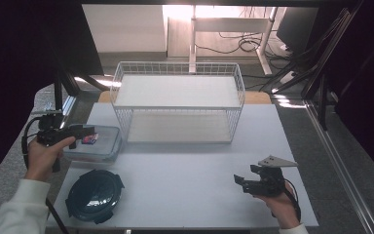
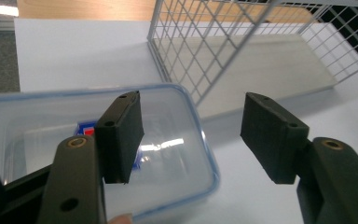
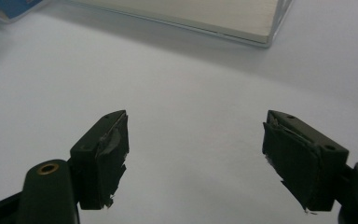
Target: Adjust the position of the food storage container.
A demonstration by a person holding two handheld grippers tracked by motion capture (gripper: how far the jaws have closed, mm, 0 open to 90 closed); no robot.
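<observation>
Clear container [image 1: 93, 143] on white table [image 1: 195, 170]

A clear rectangular plastic container [image 1: 93, 142] with a blue-tinted rim sits upright and lidless near the table's [image 1: 190, 165] left edge, a small blue-and-red item [image 1: 89, 139] lying inside it.

The wire rack [image 1: 177, 102] is set at the back of the table [image 1: 190, 195]. The container [image 1: 95, 144] is placed just left of the rack — a small packet [image 1: 89, 139] inside — and the lid [image 1: 95, 195] lies nearer, well before the rack's left end.
</observation>
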